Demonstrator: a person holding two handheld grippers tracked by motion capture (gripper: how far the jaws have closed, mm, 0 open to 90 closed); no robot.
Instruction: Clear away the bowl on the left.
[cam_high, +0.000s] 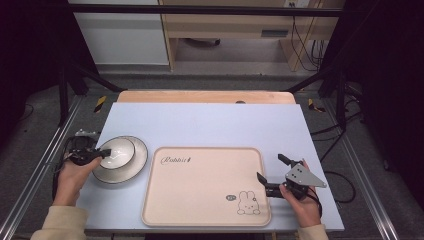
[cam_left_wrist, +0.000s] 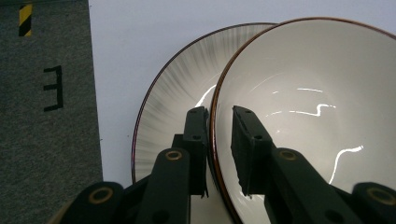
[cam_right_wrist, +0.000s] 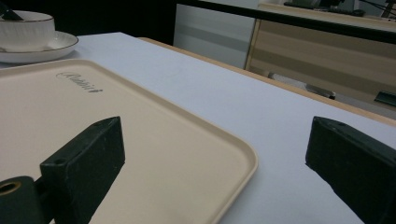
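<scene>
Bench (cam_high: 210, 125): pale blue rectangular top. Beige rectangular plastic tray (cam_high: 200, 200) with rabbit print: near edge, centre. Round white ribbed ceramic plate (cam_high: 131, 169) with dark rim: near left edge. White ceramic bowl (cam_high: 117, 150): on the plate. Left gripper (cam_high: 106, 153): fingers (cam_left_wrist: 196, 135) closed on the bowl's rim, one inside, one outside. Right gripper (cam_high: 272, 170): fingers wide apart, holding nothing, at the tray's right edge.

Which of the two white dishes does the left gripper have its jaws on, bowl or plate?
The bowl. The left gripper straddles its brown rim, one jaw inside and one outside. The ribbed plate lies flat under the bowl, outside the jaws.
</scene>
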